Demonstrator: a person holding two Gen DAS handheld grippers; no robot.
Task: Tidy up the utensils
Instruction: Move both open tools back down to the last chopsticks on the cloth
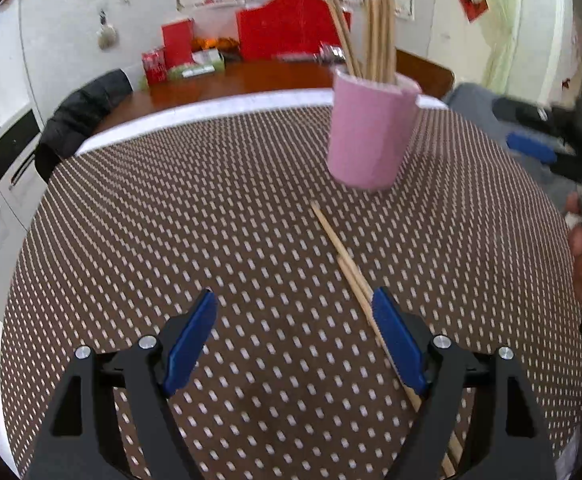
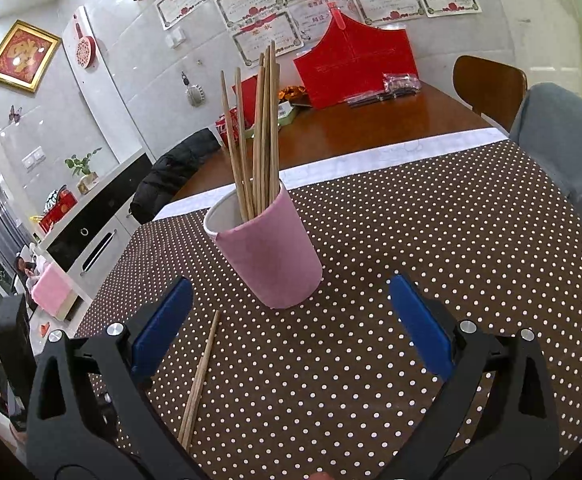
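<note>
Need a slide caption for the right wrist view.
Open right gripper faces a pink cup of chopsticks; two loose chopsticks lie on the dotted tablecloth.

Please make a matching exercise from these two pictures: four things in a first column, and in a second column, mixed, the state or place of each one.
Things:
1. pink cup
2. chopsticks in the cup
3. two loose chopsticks
4. left claw

States:
a. lying flat on the dotted tablecloth
b. open, holding nothing
c. standing upright on the cloth
d. standing up, leaning on the rim

Pairs: 1-c, 2-d, 3-a, 4-b
</note>
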